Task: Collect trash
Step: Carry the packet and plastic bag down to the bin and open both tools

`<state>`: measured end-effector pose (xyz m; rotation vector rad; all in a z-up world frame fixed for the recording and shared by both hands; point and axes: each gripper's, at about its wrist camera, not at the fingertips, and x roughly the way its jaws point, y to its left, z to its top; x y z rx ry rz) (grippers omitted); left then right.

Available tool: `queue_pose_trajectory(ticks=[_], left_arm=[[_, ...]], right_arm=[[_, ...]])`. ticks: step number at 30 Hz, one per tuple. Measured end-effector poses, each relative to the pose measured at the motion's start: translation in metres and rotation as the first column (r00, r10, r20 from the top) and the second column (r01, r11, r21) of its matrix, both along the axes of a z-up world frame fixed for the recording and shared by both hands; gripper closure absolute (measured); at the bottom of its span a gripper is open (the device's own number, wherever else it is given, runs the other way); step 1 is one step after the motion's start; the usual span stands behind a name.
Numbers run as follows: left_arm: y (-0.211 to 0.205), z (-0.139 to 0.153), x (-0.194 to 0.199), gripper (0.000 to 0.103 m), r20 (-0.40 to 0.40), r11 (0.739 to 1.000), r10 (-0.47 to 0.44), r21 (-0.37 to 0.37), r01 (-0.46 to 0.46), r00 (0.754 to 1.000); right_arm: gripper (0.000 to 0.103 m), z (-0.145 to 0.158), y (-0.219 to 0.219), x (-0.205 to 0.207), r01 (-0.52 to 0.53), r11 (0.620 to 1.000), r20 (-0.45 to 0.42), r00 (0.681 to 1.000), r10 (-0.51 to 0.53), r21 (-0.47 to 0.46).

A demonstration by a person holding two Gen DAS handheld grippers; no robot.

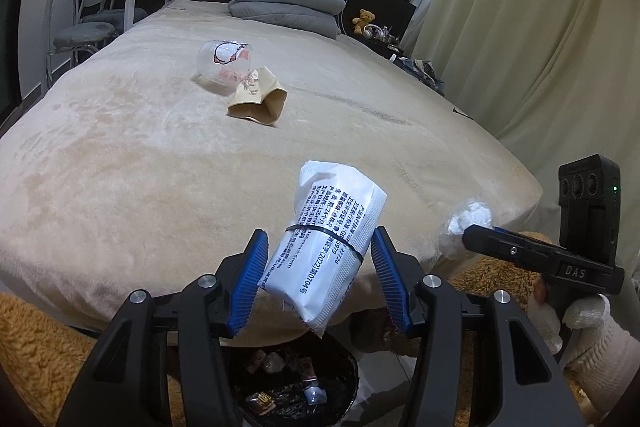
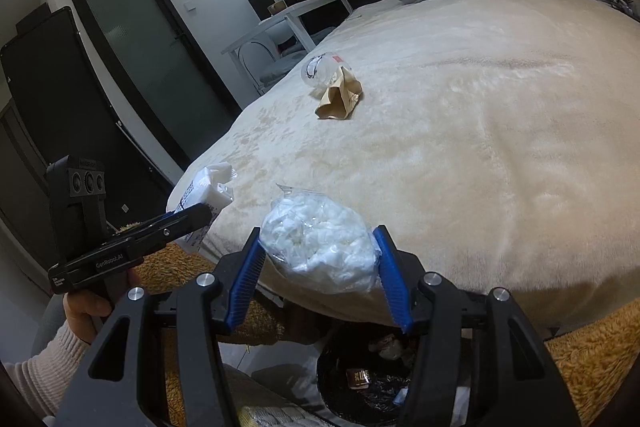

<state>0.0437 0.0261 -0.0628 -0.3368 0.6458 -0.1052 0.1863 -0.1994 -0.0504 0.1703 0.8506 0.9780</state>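
Note:
My left gripper is shut on a white printed packet bound by a black band, held above the black trash bin at the foot of the bed. My right gripper is shut on a clear bag of white cotton, over the same bin. Each gripper shows in the other's view: the right one at right, the left one at left. On the beige bed lie a clear plastic cup and a crumpled brown paper bag.
The bin holds several wrappers. Grey folded pillows lie at the head of the bed. A white side table with a chair stands to the bed's left, curtains to its right. A brown shaggy rug covers the floor.

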Motion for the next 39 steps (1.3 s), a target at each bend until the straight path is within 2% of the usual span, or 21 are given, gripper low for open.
queue_pose_trajectory(ticks=[4,13,18,25,31,39], left_arm=[[-0.01,-0.005,-0.015,0.051,-0.004,1.0,-0.008,-0.013,0.008,1.0],[-0.038,-0.026,-0.036,0.051,-0.072,0.997,-0.074,-0.011,0.073,0.995],[-0.052,-0.038,-0.038,0.051,-0.114,0.993,-0.116,-0.013,0.115,0.987],[-0.058,-0.068,-0.025,0.051,-0.268,0.987,-0.159,-0.061,0.148,0.95],[-0.064,-0.09,-0.015,0.051,-0.375,0.983,-0.18,-0.054,0.173,0.909],[-0.059,-0.113,-0.001,0.051,-0.48,0.986,-0.166,-0.07,0.15,0.862]], right_arm=[[0.047,-0.007,-0.002,-0.007,0.003,1.0,-0.011,1.0,-0.004,-0.031],[0.047,-0.029,-0.012,-0.026,-0.002,0.993,-0.046,0.999,-0.003,-0.121],[0.047,-0.042,-0.011,-0.025,-0.007,0.984,-0.099,0.995,-0.011,-0.18],[0.047,-0.061,0.0,-0.025,-0.024,0.973,-0.188,0.982,-0.02,-0.232],[0.047,-0.083,0.015,-0.031,-0.058,0.948,-0.246,0.969,-0.022,-0.312],[0.047,-0.109,0.02,-0.02,-0.085,0.929,-0.355,0.934,-0.051,-0.359]])
